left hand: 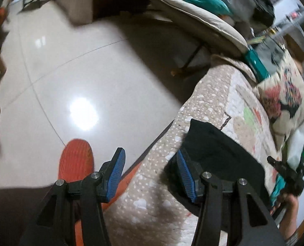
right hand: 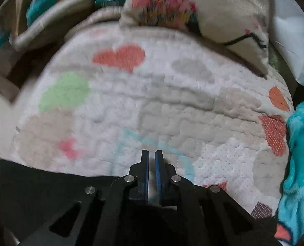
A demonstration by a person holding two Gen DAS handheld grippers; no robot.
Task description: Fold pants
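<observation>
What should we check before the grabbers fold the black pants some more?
1. Pants lie on the quilt: ok.
2. Left gripper open wide, ready to grab: ok.
3. Left gripper actually on the pants: not ok; one finger is near the edge, nothing is between them.
4. Right gripper nearly shut, holding cloth: cannot tell; a narrow gap shows pale quilt.
5. Pants lying flat and smooth: cannot tell; too dark, partly hidden.
6. Pillow apart from the pants: ok.
</observation>
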